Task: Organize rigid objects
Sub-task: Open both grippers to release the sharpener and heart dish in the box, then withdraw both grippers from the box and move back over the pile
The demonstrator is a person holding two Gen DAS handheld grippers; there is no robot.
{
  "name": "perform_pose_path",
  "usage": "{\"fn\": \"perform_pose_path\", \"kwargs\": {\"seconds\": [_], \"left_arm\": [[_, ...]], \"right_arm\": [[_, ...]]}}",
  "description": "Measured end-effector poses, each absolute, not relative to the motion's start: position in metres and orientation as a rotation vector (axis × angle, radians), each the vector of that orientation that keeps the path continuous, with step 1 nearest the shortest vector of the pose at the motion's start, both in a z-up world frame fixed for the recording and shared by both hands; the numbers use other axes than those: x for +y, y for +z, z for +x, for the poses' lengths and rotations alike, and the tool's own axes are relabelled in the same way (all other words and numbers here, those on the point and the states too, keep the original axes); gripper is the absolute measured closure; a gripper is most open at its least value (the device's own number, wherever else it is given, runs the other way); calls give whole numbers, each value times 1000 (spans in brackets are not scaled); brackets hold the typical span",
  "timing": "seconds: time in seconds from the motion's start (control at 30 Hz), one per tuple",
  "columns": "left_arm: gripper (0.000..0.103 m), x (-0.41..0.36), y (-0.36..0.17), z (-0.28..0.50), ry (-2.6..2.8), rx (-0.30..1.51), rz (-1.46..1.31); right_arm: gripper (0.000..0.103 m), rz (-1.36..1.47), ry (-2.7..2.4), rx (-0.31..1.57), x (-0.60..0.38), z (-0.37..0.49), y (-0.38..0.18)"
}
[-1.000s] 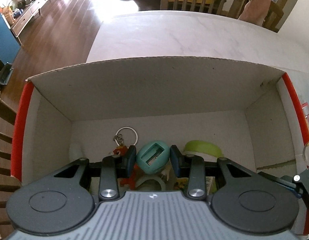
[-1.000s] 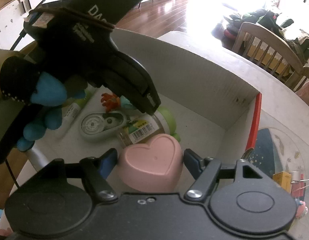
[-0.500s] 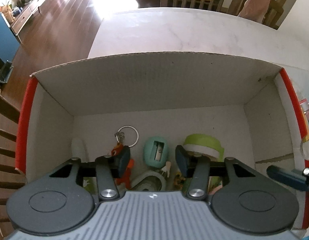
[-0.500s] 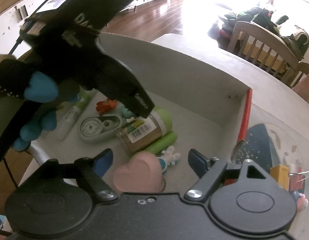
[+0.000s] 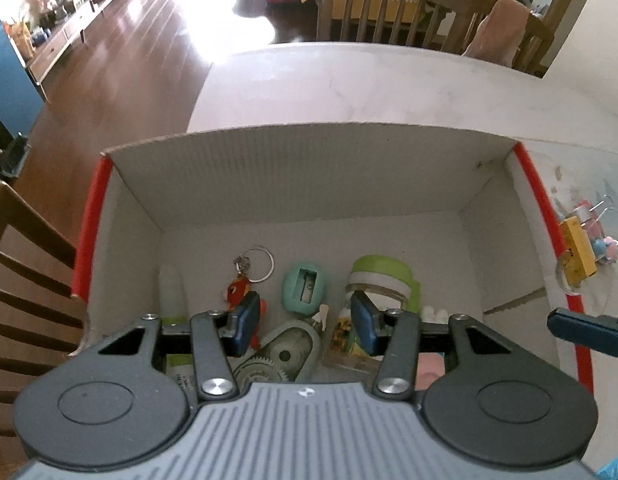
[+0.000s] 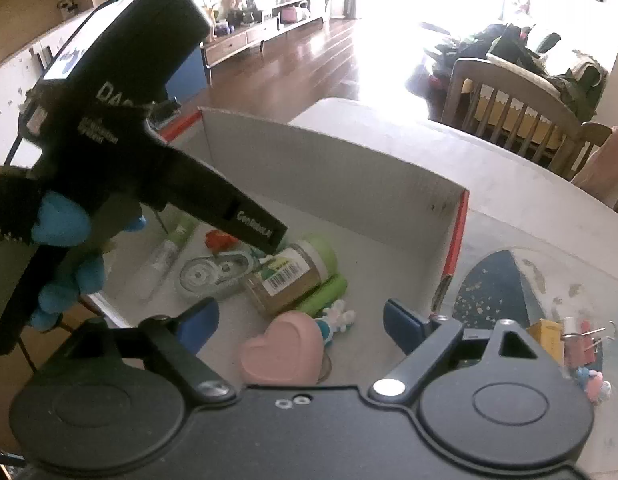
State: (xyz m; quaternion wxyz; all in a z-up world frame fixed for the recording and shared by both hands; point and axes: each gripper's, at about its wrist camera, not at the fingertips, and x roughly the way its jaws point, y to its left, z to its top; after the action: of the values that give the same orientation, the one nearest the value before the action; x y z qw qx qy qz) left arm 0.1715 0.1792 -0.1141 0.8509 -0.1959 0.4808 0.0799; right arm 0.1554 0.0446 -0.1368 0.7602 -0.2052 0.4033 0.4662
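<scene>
Pink heart (image 6: pixel 283 354) and teal sharpener (image 5: pixel 305 287) lie in cardboard box (image 5: pixel 309 168)

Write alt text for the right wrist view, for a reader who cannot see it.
The right tool hangs open and empty over a cardboard box, above a pink heart-shaped object on the box floor. A green-lidded jar and a tape dispenser lie beyond; the left tool, in a blue-gloved hand, reaches in.

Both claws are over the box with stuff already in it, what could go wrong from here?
1. The jar lies on its side in the box; another drop could set it rolling.
2. The left claw and right claw hang close together and may collide.
3. The binder clips outside could get missed.
</scene>
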Motion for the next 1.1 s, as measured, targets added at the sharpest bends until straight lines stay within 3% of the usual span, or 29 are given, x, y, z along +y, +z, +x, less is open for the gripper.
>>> {"fn": "perform_pose_path", "kwargs": {"seconds": [0.5,0.73,0.87,1.1], "left_arm": [[54,163,-60,130,191,861,-392],[54,146,-43,115,158,818,-398],[35,134,-36,109,151,787,-391],[34,102,-22,107,117,745,-394]], "right_arm": [[14,-302,1037,805,-1,152,-99],[9,-214,1027,770,-36,152,-81],[7,-202,1013,725,-62,152,-75],[2,-129,975,677,-116,165,-70]]}}
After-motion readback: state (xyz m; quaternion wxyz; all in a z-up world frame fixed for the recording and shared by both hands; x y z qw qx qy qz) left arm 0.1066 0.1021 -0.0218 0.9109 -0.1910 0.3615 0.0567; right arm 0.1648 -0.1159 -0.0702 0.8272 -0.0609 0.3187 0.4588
